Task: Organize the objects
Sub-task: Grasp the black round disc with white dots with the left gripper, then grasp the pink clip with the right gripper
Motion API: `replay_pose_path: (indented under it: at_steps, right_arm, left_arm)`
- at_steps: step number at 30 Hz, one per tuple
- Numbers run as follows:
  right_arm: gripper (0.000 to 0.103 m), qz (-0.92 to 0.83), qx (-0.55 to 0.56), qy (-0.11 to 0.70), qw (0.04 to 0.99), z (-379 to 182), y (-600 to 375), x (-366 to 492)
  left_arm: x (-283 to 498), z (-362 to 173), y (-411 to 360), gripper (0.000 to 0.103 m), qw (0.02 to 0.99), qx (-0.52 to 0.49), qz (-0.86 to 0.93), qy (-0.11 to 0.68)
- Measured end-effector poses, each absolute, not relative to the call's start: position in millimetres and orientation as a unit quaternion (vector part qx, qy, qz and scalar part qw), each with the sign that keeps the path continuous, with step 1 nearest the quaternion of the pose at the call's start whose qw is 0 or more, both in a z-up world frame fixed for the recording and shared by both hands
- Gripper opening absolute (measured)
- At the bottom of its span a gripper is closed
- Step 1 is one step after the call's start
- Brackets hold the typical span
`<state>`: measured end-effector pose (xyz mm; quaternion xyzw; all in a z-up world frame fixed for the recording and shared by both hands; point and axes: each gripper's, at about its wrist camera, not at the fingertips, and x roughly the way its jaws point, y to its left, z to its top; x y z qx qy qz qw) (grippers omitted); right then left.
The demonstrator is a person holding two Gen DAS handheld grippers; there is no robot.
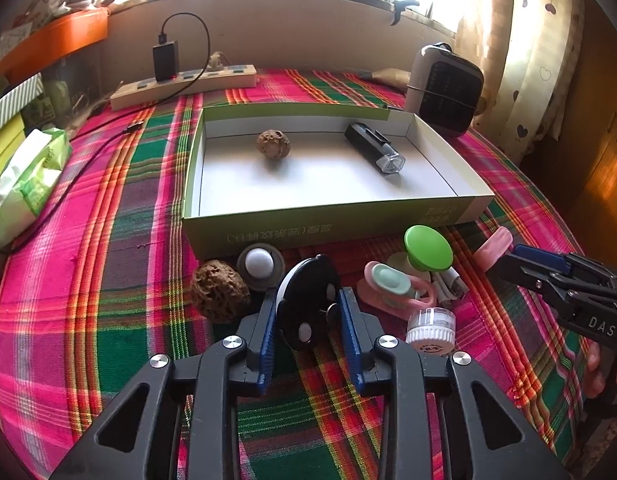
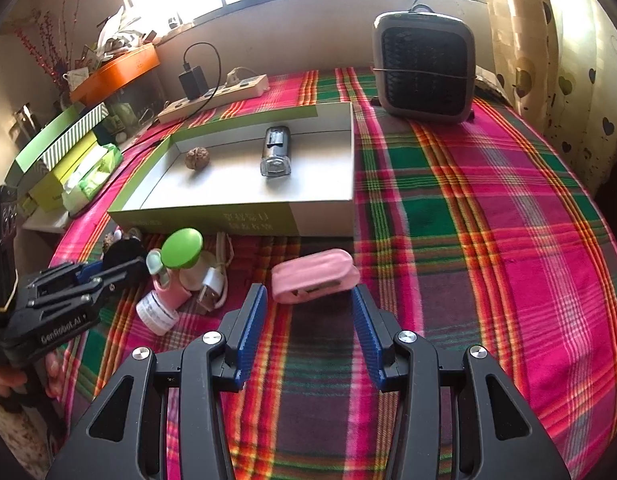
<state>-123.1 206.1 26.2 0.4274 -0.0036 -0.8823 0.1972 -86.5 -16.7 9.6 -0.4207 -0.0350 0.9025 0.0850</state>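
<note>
The left claw (image 1: 308,312) is clamped on the black disc (image 1: 306,300), blue pads (image 1: 268,320) pressing each side so it stands on edge between them, a grip that suits lifting a flat round thing without it slipping. Just left of that claw sits a walnut (image 1: 218,290), and beyond it, against the box wall, a white ball in a cup (image 1: 260,264). Right of the claw is a small white-capped jar (image 1: 430,326), then a pink and mint clip (image 1: 392,286) and a green knob (image 1: 427,248), all heaped near the box (image 1: 328,226) so they're within easy reach. Straight ahead, inside the box, another walnut (image 1: 272,143) and a black torch (image 1: 374,148) already lie well apart, sorted, I'd say. Over on the right, the right claw (image 2: 308,320) hangs with its jaws apart and nothing between them, the pink case (image 2: 314,278) lying just ahead of its tips, likely its next pick. All on the plaid cloth (image 2: 468,240), with a heater (image 2: 424,68) behind.
</note>
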Motion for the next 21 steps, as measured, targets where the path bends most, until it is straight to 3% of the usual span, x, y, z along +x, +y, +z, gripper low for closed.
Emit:
replay_pose_path:
  at_steps: [21]
  right_arm:
    - [0.045, -0.886, 0.434, 0.031, 0.160, 17, 195, -141]
  left_arm:
    - [-87, 9, -17, 0.027, 0.089, -0.420, 0.902, -0.038]
